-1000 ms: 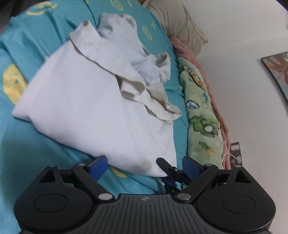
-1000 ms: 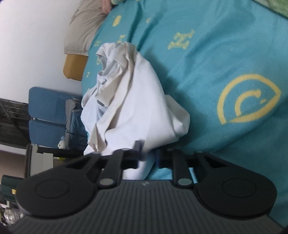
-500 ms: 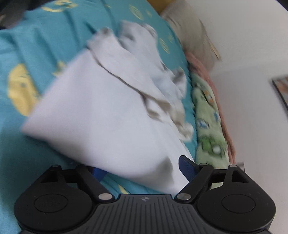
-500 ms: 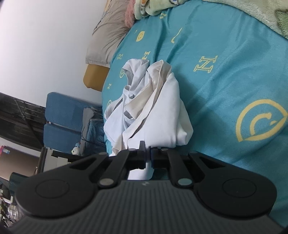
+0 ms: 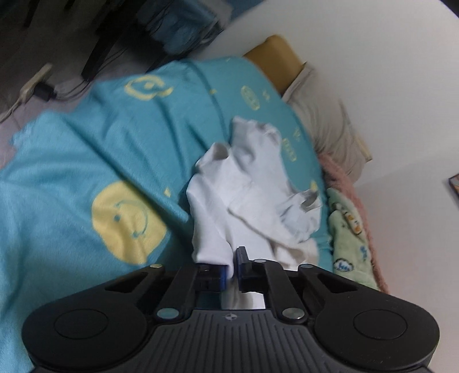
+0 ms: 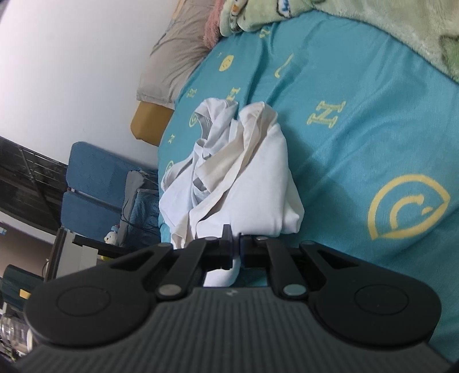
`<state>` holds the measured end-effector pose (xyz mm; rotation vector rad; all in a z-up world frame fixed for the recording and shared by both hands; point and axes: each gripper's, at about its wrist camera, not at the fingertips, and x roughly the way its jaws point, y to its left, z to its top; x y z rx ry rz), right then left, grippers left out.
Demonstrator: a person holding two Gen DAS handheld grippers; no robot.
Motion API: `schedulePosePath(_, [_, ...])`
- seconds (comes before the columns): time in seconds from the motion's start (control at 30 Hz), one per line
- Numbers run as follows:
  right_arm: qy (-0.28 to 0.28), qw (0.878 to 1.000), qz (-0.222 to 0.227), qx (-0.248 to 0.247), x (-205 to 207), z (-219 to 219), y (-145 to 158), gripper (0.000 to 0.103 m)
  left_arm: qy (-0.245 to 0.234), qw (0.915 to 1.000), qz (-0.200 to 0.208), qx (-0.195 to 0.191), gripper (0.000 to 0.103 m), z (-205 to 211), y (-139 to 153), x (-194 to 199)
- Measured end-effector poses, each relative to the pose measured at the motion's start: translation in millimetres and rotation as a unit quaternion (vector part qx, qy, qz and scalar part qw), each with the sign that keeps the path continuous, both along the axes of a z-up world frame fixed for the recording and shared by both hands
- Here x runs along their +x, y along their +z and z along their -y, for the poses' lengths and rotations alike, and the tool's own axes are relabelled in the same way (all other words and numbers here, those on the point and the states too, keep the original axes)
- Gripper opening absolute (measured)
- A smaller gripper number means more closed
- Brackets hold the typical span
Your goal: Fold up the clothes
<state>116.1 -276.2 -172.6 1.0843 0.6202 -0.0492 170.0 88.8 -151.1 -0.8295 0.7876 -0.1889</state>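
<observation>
garment: white | bedspread: teal, yellow symbols | blanket: green

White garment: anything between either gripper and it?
No. The left gripper and right gripper are each shut on the white garment's near edge, with the rest crumpled on the teal blanket.

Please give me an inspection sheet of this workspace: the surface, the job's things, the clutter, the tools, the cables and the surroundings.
Surface: teal bedspread with yellow prints, wrinkled.
Job's things: white garment, bunched up, not yet folded.
Clutter: green plush blanket, pink blanket and beige pillow along the wall side.
Tools: left tool shut on the garment's edge; right tool shut on another edge.
Cables: power strip with cords on the floor beside the bed.
Surroundings: white wall, blue chair, small plush toy.
</observation>
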Motion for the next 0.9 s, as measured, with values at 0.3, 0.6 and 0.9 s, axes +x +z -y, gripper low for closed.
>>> schedulePosePath(0.3, [-0.003,0.998,0.059,-0.031,-28.4,-1.4,51.0,0.007,-0.029,0.9884,0.145,0.035,0.004,3.8,86.1,-57.8])
schedulePosePath(0.6, [0.035,0.993,0.087,-0.069,-127.4,-19.0,112.8,0.007,-0.019,0.991,0.132,-0.015,0.004,-32.8,121.7,-180.0])
schedulePosePath(0.9, [0.052,0.991,0.08,-0.093,-140.4,-23.2,131.5,0.007,-0.012,0.9952,0.097,-0.007,0.004,-38.2,134.2,-197.0])
